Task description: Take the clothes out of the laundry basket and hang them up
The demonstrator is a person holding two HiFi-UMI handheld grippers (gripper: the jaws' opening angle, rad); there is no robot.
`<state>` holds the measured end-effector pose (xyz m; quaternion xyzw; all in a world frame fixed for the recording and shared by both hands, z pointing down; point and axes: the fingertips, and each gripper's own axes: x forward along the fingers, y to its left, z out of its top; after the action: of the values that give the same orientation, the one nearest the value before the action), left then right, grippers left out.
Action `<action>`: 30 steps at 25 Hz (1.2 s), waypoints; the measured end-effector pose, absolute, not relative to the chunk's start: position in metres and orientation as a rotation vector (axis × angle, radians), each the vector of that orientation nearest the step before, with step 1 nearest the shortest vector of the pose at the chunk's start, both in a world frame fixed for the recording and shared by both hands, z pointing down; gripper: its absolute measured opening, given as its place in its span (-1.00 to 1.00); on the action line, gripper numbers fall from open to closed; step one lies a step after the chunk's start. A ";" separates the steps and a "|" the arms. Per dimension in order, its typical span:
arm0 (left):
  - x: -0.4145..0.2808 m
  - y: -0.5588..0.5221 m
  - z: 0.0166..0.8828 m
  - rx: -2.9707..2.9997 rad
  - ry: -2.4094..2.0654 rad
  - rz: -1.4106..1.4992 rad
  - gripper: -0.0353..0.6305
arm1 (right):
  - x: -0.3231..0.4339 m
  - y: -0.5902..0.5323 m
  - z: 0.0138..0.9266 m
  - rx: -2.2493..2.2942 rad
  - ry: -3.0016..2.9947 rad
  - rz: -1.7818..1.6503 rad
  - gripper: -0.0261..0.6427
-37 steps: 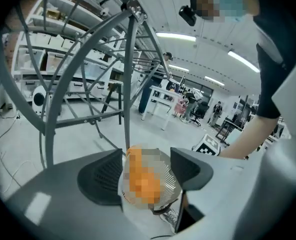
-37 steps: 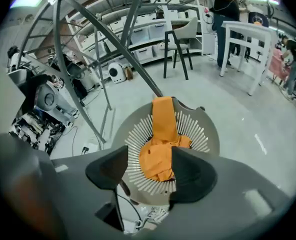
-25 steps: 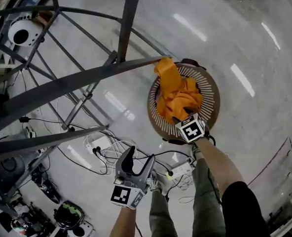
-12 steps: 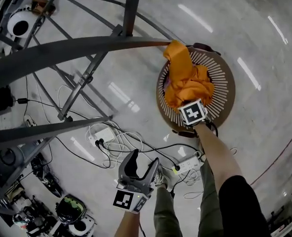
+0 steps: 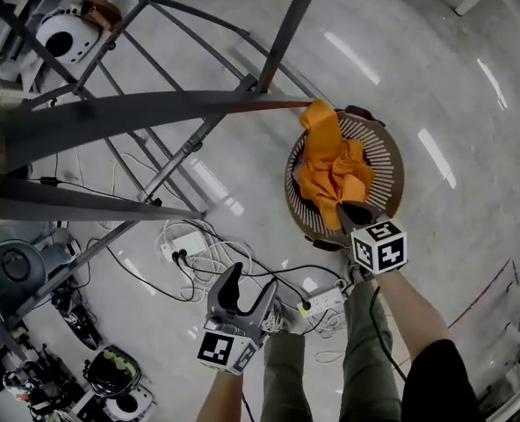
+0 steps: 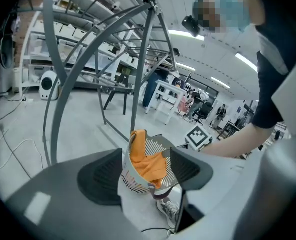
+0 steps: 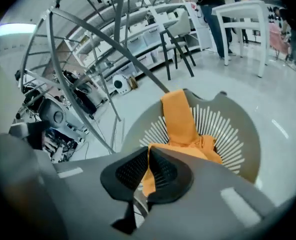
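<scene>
An orange garment [image 5: 330, 170] lies bunched in the round slatted laundry basket [image 5: 392, 161] on the floor, one end draped over the far rim. My right gripper [image 5: 346, 211] is above the basket's near side, shut on a fold of that garment [image 7: 180, 119]; orange cloth shows between its closed pads [image 7: 149, 166]. My left gripper [image 5: 247, 290] hovers open and empty over the floor, left of and nearer than the basket. In the left gripper view the basket [image 6: 133, 181] and garment [image 6: 148, 164] show beyond the open left gripper [image 6: 145, 170].
A grey metal drying rack [image 5: 155, 112] of curved and straight bars rises at the left and back, one bar ending next to the basket. Cables and a power strip [image 5: 321, 301] lie on the floor beside my feet. Equipment clutters the left edge [image 5: 62, 38].
The right gripper went down into the basket, shut on the orange garment and has risen with a fold of it. The left gripper has drifted a little.
</scene>
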<state>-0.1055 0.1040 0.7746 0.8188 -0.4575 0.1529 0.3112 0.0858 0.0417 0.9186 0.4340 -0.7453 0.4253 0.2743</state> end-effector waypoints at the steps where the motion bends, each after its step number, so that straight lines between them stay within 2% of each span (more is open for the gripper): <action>1: -0.103 0.103 0.770 2.164 -1.204 0.400 -0.06 | 0.090 0.042 0.898 1.177 -2.030 1.136 -0.88; 11: -0.058 0.095 0.723 2.221 -1.088 0.362 -0.06 | 0.110 0.039 0.708 1.166 -2.272 0.942 -0.88; 19: -0.053 0.092 0.674 2.231 -1.054 0.362 -0.06 | 0.096 0.050 0.543 1.072 -2.451 0.757 -0.88; 30: 0.021 0.071 0.623 2.444 -0.813 0.542 -0.06 | 0.074 0.107 0.411 0.959 -2.613 0.638 -0.88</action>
<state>0.0214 0.0708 0.6228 0.8985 -0.2990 0.1994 0.2519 0.0742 0.1073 0.4115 0.3324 -0.9056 0.2212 0.1427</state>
